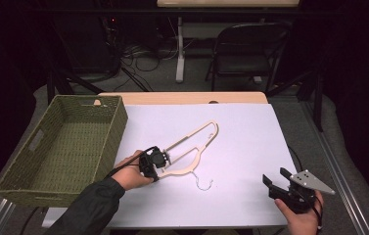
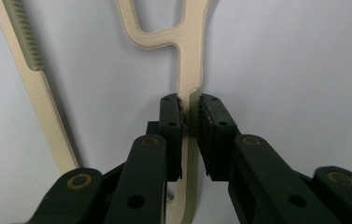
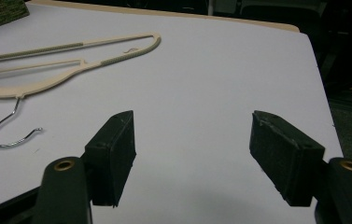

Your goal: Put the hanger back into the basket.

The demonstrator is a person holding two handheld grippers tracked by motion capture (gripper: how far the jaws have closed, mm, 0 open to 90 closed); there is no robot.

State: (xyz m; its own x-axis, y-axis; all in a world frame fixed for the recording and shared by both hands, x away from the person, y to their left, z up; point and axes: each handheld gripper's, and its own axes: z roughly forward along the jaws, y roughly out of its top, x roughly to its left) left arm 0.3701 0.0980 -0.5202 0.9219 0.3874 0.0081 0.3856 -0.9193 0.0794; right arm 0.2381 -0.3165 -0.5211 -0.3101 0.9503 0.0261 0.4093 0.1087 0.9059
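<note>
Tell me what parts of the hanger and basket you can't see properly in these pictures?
- Hanger: in the high view, the left gripper covers its near end.
- Left gripper view: the picture's edges cut off most of the hanger; its metal hook falls outside.
- Basket: the high view hides the inside of its near wall; the right gripper view catches just a corner.

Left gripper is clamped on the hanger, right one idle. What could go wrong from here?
The left gripper pinches only a thin arm of the hanger, near one end, so the hanger may pivot or slip if lifted. Its metal hook could drag on the white sheet. The right gripper, open and apart, offers no support.
</note>
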